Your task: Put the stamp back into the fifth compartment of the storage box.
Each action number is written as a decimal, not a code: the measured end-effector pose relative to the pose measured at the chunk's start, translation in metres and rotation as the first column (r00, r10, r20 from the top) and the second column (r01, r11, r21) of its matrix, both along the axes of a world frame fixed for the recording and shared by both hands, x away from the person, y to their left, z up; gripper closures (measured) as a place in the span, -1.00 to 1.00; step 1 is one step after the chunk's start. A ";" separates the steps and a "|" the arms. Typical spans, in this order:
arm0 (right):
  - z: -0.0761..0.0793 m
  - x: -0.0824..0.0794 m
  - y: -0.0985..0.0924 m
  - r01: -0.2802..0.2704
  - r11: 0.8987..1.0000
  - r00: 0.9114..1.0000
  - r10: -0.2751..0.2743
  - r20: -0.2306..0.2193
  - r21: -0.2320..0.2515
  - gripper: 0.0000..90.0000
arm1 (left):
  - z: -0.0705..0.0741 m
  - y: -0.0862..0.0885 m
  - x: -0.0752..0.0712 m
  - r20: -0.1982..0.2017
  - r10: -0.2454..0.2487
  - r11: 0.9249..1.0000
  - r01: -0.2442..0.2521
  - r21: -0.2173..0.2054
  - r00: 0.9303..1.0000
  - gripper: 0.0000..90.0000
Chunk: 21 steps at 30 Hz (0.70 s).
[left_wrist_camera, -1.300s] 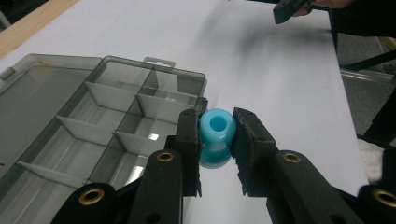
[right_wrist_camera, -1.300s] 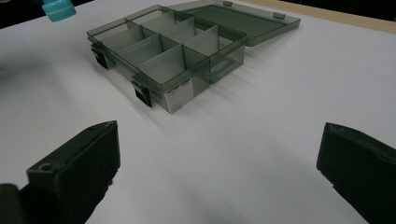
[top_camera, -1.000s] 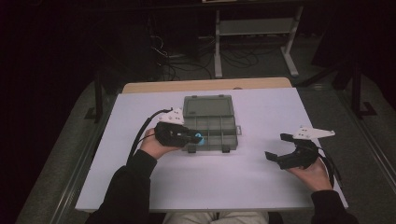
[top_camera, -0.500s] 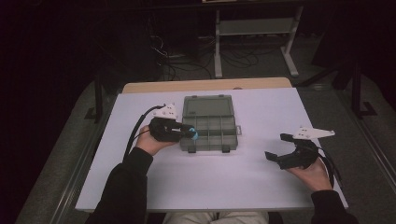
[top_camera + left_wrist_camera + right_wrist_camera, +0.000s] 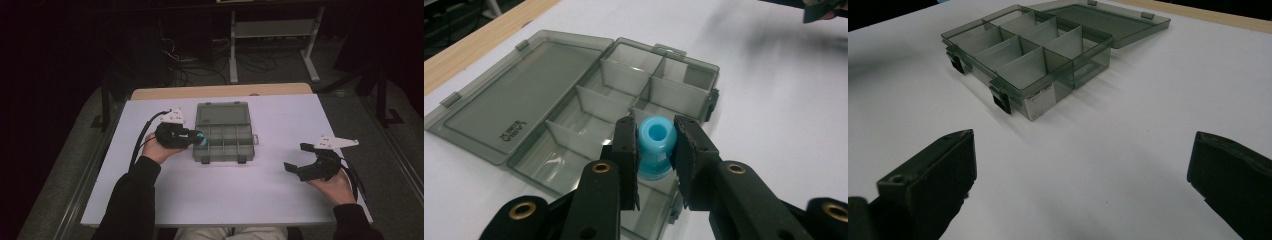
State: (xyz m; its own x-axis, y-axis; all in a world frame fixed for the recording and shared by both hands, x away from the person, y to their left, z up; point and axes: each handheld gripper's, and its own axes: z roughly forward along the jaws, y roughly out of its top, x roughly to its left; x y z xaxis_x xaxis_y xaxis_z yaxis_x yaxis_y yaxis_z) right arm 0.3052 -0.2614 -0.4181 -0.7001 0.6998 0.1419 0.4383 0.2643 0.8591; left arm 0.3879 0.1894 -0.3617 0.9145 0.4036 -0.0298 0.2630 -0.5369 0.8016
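Observation:
A grey see-through compartment box [image 5: 226, 140] lies open in the middle of the white table [image 5: 250, 195], its lid [image 5: 222, 113] folded flat toward the far side. My left gripper [image 5: 199, 138] hovers at the box's left edge, shut on a small light-blue spool-shaped piece [image 5: 655, 147] held above a near-left compartment [image 5: 574, 160]. My right gripper [image 5: 297, 159] rests well to the right of the box, low over the table, its jaws wide apart with nothing between them. In the right gripper view the box [image 5: 1023, 55] sits ahead with its latches [image 5: 1000, 99] facing me.
A wooden strip [image 5: 220, 91] runs along the table's far edge. Beyond it, the dark floor holds cables and a white metal frame [image 5: 270, 45]. Bare white surface spreads between the box and the right gripper.
My left gripper has moved slightly away from me and to the right, bringing the blue piece over the box's left compartments. The right gripper has stayed put.

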 end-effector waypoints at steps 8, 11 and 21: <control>0.000 0.000 0.000 -0.001 1.000 1.000 0.001 -0.001 0.000 -1.00 | -0.008 0.004 0.007 -0.022 0.026 1.000 -0.026 0.016 0.999 0.62; 0.000 0.000 0.000 -0.002 1.000 1.000 0.002 -0.002 -0.001 -1.00 | -0.011 0.004 0.008 -0.025 0.032 0.999 -0.032 0.027 0.999 0.62; 0.000 0.000 0.000 -0.003 1.000 1.000 0.003 -0.003 -0.001 -1.00 | -0.019 0.005 0.012 -0.039 0.042 0.998 -0.040 0.045 0.998 0.62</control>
State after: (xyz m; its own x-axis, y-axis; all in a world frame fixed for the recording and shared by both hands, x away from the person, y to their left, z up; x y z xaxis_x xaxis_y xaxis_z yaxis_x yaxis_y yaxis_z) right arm 0.3055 -0.2614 -0.4185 -0.7020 0.6976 0.1435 0.4399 0.2663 0.8577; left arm 0.3994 0.1945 -0.3804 0.8954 0.4427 -0.0474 0.3171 -0.5594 0.7659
